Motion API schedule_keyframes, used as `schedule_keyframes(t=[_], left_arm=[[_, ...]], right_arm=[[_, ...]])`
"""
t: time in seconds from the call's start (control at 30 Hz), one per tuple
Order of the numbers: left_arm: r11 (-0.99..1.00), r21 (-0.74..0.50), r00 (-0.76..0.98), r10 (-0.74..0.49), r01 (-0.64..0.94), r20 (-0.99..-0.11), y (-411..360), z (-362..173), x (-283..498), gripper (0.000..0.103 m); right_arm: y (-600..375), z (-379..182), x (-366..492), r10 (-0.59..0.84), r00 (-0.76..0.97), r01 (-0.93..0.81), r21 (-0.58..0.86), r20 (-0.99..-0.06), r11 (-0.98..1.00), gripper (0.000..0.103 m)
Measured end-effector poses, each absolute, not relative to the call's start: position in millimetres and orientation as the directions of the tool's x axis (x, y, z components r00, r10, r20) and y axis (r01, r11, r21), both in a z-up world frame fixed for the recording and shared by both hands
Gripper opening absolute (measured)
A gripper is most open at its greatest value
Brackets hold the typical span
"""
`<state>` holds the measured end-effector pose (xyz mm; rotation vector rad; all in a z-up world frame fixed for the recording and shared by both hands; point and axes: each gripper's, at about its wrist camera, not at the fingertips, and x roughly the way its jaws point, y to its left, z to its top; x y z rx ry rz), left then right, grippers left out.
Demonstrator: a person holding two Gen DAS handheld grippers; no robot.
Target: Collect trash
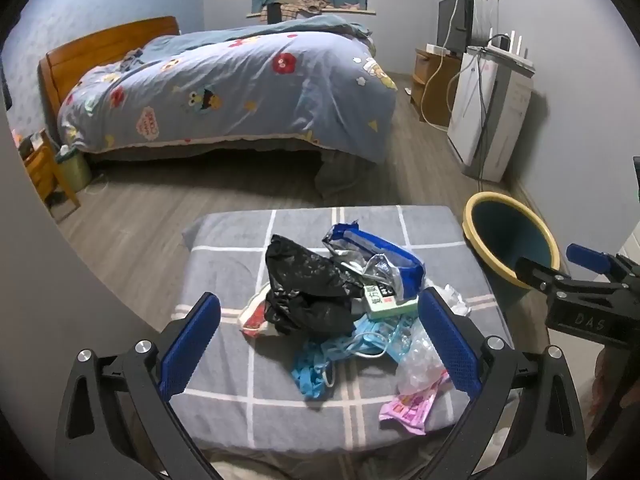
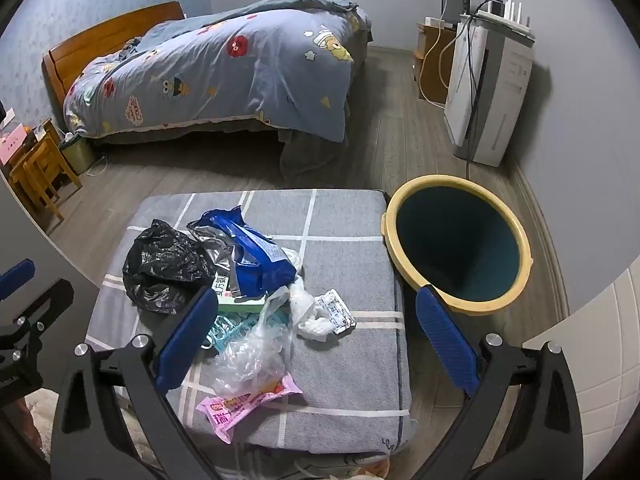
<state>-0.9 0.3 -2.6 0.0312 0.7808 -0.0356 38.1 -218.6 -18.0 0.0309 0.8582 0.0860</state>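
So, both spread wide and holding nothing — left gripper [image 1: 318,342] and right gripper [image 2: 316,340] over grey checked cushion [image 2: 352,240], crumpled black plastic bag [image 2: 164,266] piled there beside yellow-rimmed teal bin [image 2: 460,240].

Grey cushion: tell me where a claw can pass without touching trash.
The grey cushion is bare along its far edge and its bin side, right of the white wad. It is crowded from the black bag and blue packet down to the pink wrapper.
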Motion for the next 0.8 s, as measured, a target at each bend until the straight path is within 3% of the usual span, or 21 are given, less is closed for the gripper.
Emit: schedule_keyframes(t=[0.8], left_arm=[[0.999, -0.001, 0.709, -0.03, 0.041, -0.705, 3.3, 0.8, -1.3, 0.098]], right_arm=[[-214.8, -20.5, 37.9, 0.077, 0.647, -0.06, 0.049, -0.759, 0.997, 0.097]])
